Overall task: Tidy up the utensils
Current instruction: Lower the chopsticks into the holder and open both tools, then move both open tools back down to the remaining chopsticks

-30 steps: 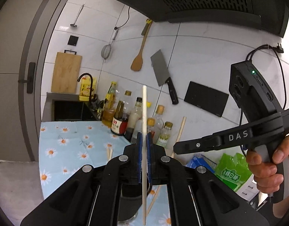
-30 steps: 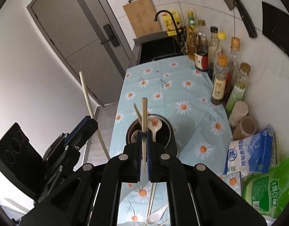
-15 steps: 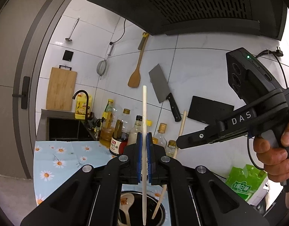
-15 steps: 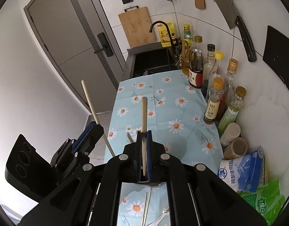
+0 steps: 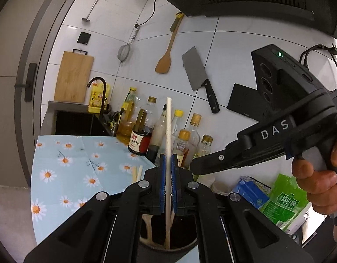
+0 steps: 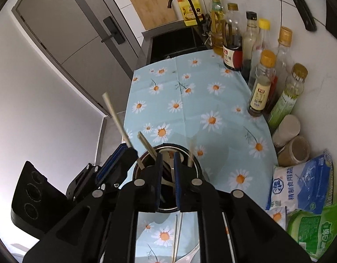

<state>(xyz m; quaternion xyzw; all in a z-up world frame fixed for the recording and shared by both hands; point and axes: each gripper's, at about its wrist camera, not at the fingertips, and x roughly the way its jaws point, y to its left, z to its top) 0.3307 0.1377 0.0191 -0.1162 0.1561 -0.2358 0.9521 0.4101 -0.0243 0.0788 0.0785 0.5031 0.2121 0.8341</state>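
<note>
With the left gripper (image 5: 168, 179) clamping a chopstick (image 5: 168, 135) over the holder (image 6: 168, 175) and the right gripper (image 6: 168, 175) open, a skewed release could miss the holder.

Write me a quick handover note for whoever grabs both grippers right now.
Left gripper: shut on a chopstick, its lower end inside the utensil holder.
Right gripper: open, empty, just above the holder.
Done: chopsticks and a spoon already stand in the holder.
Left: release the left chopstick into the holder, then collect the loose chopsticks and spoon lying on the daisy tablecloth near you.
</note>
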